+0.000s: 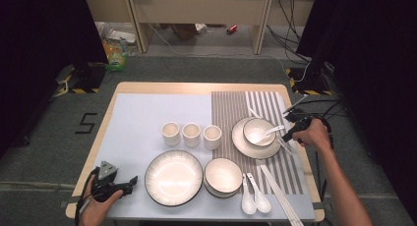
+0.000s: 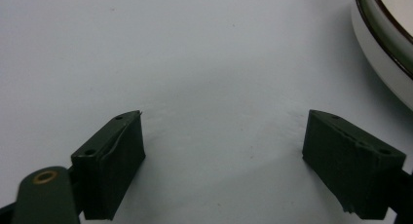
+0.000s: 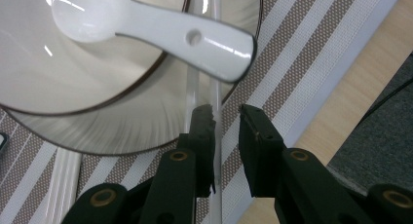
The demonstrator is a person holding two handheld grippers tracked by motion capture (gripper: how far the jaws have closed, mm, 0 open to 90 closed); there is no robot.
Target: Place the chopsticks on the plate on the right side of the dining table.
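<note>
The right gripper [image 3: 226, 114] hovers with jaws narrowly parted around a clear chopstick [image 3: 217, 68] lying across the plate [image 3: 122, 131], pads not visibly pressing it; the left gripper [image 2: 224, 141] rests wide open and empty on the grey mat [image 2: 195, 63]. A careless lift could let the slick stick slide free. It could also nudge the white spoon [image 3: 160, 31] overhanging the bowl [image 3: 58, 73].

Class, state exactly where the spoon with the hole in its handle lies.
The spoon rests in the bowl on the striped mat's plate, at the high view's right, its handle toward the right gripper.
</note>
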